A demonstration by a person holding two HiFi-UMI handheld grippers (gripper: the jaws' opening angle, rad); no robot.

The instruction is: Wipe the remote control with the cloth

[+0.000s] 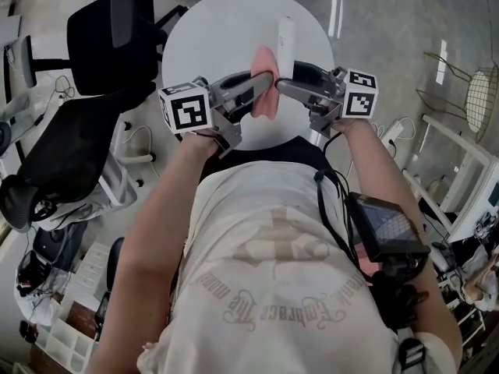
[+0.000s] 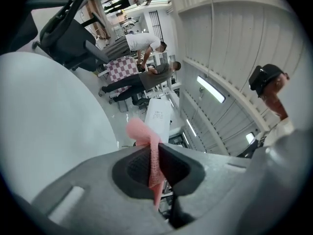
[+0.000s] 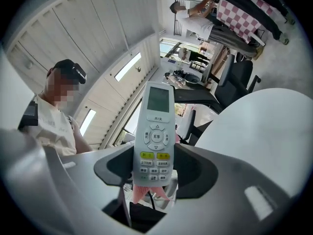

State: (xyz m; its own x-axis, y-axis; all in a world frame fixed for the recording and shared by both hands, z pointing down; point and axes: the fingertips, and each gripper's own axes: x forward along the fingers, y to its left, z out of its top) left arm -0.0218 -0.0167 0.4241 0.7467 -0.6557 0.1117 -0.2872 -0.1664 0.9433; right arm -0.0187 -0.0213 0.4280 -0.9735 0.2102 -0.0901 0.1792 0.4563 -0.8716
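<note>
Round white table [image 1: 204, 47] sat ahead of the person, with two black office chairs [image 1: 93, 41] off to its left on the grey floor. One remote control [image 1: 285, 40], one pink cloth [image 1: 266, 93], two grippers: that was the whole count over the tabletop.

Both forearms reached forward from the body and angled inward, so the two grippers met nose to nose above the near edge of the table, marker cubes turned outward.

The left gripper [image 1: 263, 81] had its jaws pinched tight on the cloth; in the left gripper view the pink mesh [image 2: 143, 132] ran straight down through the closed gap of that gripper [image 2: 155, 166] and bunched up beyond it, with the remote's white back [image 2: 158, 115] just behind.

The right gripper [image 1: 284, 86] was clamped on the remote's lower end. In the right gripper view the remote [image 3: 155, 131] stood upright between the jaws of that gripper [image 3: 153, 168], screen at the far end, buttons facing the camera, and a bit of cloth [image 3: 145, 191] peeked out under its near end, touching it. From above, the remote pointed away toward the far side of the table.
</note>
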